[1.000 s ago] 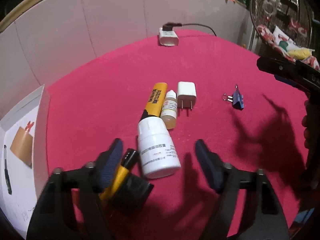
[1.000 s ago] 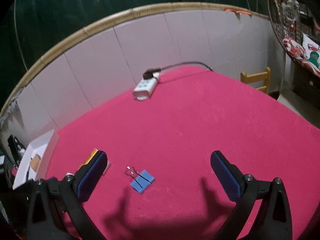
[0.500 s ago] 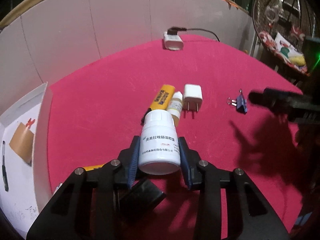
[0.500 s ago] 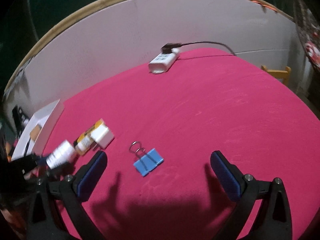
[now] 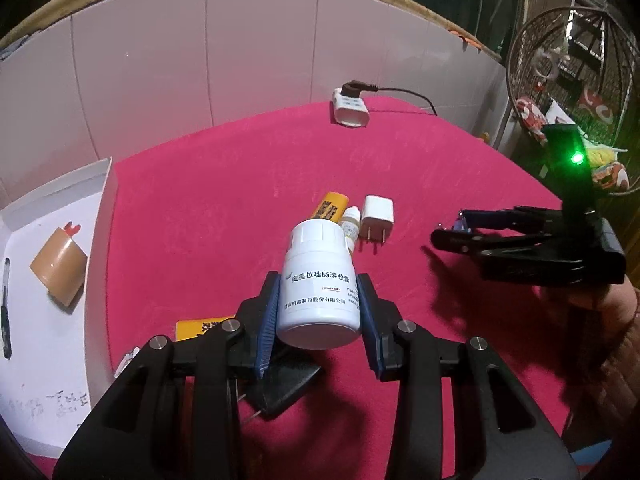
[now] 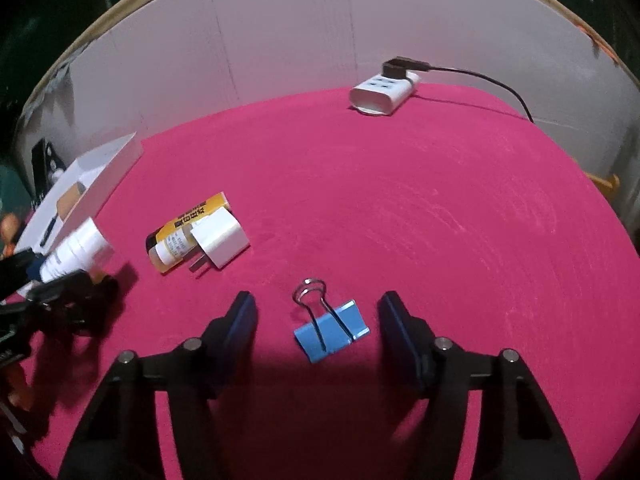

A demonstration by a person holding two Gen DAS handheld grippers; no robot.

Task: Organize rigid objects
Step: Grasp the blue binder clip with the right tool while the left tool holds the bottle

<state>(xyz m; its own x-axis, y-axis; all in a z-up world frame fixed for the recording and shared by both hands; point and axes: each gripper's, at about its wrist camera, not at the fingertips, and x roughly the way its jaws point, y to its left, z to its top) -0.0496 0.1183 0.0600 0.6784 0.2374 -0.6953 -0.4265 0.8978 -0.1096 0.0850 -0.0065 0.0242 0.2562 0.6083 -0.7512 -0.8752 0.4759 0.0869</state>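
Gripping a white pill bottle between its blue pads, the left gripper held it cap-forward and clear of the pink tablecloth. At about 12 o'clock beyond the bottle lay a yellow tube, a small dropper bottle and a white plug adapter, side by side and touching. At 9 o'clock sat an open white box with a brown tape roll inside. A white power strip with a black cable lay at the far edge, at 12 o'clock.

The right gripper had just been narrowing its jaws around a blue binder clip, which lay on the cloth between the pads; gaps showed on both sides, so nothing was clamped. From that camera, the adapter group sat at 10 o'clock, and the held pill bottle appeared at 9 o'clock.
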